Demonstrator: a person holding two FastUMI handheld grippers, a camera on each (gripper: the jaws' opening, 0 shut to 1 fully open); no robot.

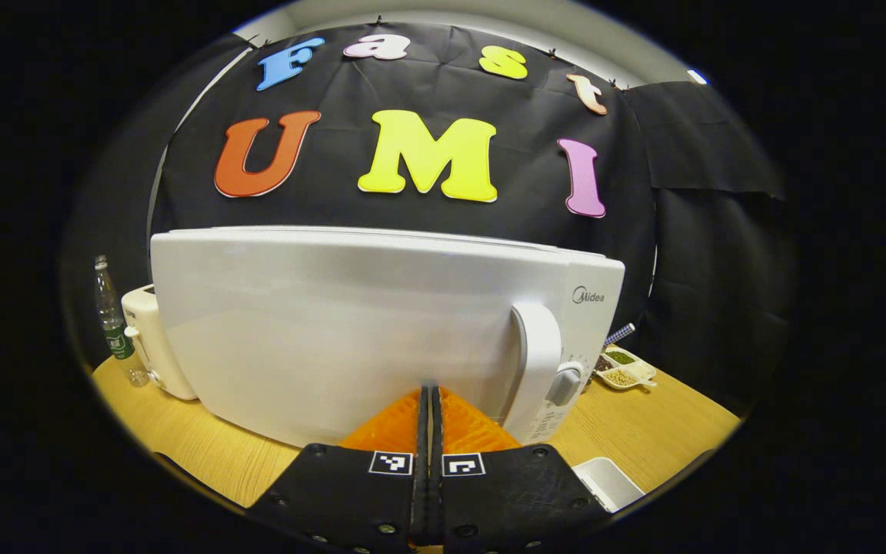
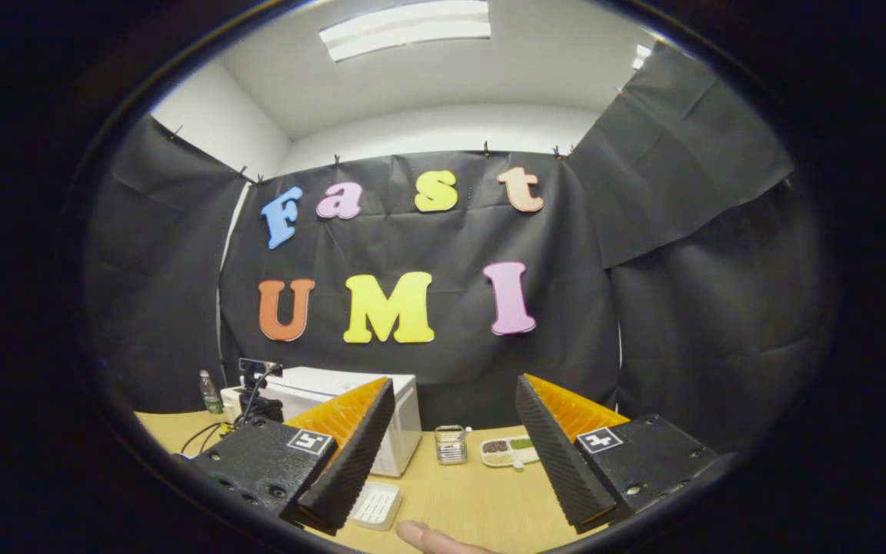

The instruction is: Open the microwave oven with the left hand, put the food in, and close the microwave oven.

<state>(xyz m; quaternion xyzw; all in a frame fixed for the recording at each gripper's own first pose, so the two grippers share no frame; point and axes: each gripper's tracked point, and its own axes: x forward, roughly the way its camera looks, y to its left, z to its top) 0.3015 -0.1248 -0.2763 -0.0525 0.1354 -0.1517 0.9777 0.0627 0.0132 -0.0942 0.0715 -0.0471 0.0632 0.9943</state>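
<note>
Progress looks like square one or nearly so, judging by the frames: microwave (image 1: 381,331) door reads as closed, handle (image 1: 537,369) untouched; you've still got to open it w/ the left, load the food, then shut it. Your left gripper (image 1: 429,400) has fingers pressed together w/ nothing between them, tips right up at the door face, just left of the handle; can't tell if they touch the door. Your right gripper (image 2: 451,431) hangs back w/ fingers wide apart, holding nothing; microwave (image 2: 351,415) sits beyond its left finger. Food: likely the white tray (image 2: 378,504) near the front edge, but can't tell what's in it. Surface is a light wood table (image 1: 643,431); sectioned dish of grains (image 1: 624,369) to the microwave's right, bottle (image 1: 114,323) and small white appliance (image 1: 152,338) to its left. Room: black cloth walls, ceiling strip light (image 2: 404,29).
</note>
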